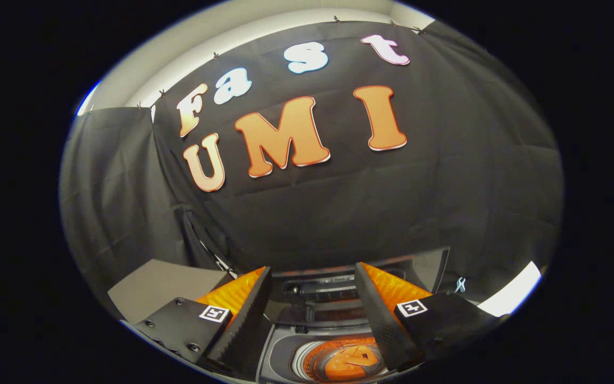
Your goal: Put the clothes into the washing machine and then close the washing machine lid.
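Gripper view looks level at the booth's black cloth wall [339,202], with one gripper [312,282] showing its two fingers spread wide apart and nothing between their pads. Each finger carries one small square marker, two markers in all. One washing machine [285,352] sits below and between the fingers, seen from above: its grey top rim curves round a single round opening. Inside that opening lies one orange mass [344,362], apparently the clothes in the drum, though the fisheye bend and the right finger across its edge make it hard to say more. Just beyond the opening, between the fingertips, the raised lid [320,290] stands as a dark panel with a slot-like handle, so the opening is uncovered. One small pale clip or tie [460,284] hangs on the cloth beside the right finger. One grey flat panel [163,285] lies to the left of the left finger. Open room shows between the fingers straight down to the drum; the lid's lower edge sits close ahead of the fingertips, and the machine's rim lies just under the left finger's inner side.
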Motion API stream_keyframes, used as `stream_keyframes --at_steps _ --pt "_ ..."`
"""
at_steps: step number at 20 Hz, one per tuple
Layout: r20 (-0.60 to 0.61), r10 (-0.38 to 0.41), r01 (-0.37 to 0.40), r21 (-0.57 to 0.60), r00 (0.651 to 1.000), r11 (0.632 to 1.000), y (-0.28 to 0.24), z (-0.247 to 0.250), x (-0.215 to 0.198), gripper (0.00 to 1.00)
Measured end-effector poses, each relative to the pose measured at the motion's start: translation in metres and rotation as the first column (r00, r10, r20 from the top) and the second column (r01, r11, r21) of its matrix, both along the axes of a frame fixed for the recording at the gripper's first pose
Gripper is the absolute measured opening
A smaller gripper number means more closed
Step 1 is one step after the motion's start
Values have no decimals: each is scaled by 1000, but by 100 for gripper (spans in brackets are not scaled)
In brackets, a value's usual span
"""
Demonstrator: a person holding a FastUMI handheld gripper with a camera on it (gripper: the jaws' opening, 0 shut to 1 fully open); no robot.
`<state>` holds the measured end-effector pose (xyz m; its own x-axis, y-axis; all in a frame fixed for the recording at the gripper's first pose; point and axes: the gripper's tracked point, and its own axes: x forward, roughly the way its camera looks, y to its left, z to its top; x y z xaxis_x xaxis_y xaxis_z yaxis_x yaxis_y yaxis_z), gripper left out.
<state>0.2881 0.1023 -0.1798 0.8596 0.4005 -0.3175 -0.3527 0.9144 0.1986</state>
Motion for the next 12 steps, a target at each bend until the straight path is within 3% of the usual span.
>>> stream_keyframes --at_steps 6,12 --pt "54 6 -3 -42 999 999 17 27 57 99" --pt "36 32 -27 -121 999 992 36 3 109 99"
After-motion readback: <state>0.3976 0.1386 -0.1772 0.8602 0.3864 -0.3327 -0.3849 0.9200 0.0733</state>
